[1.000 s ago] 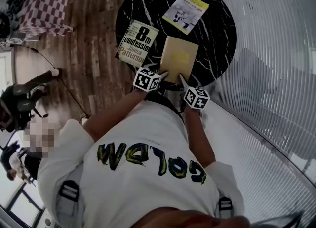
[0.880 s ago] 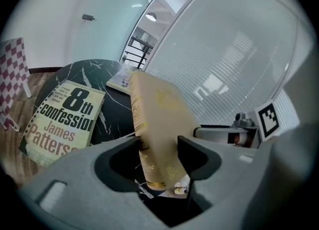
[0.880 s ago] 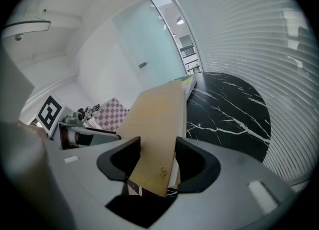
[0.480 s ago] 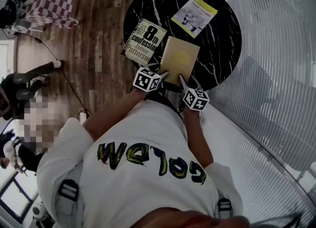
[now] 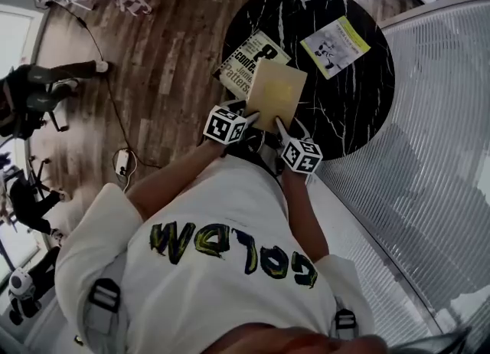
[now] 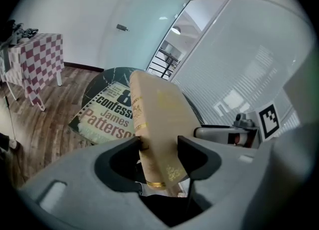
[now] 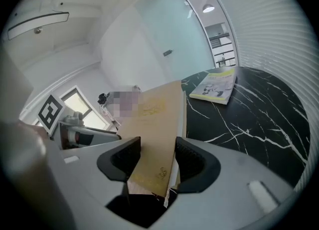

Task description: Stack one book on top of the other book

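Observation:
Both grippers hold a tan hardback book (image 5: 276, 92) with gold tooling, lifted off the round black marble table (image 5: 352, 107). My left gripper (image 5: 250, 117) is shut on the book's near left corner (image 6: 159, 144). My right gripper (image 5: 281, 124) is shut on its near right corner (image 7: 152, 159). The tan book hangs partly over the "8th Confession" paperback (image 5: 245, 65), which lies flat on the table's left side (image 6: 107, 114). In the head view the tan book covers that paperback's right part.
A thin yellow-and-white booklet (image 5: 335, 42) lies on the far right of the table (image 7: 215, 87). A ribbed glass wall (image 5: 436, 138) curves round the right side. Wooden floor (image 5: 168, 54), a cable and a checkered-cloth table (image 6: 37, 57) lie to the left.
Held by both grippers, the tan book has moved left and now overlaps the "8th Confession" paperback, where before it lay beside it. The head view has shifted too.

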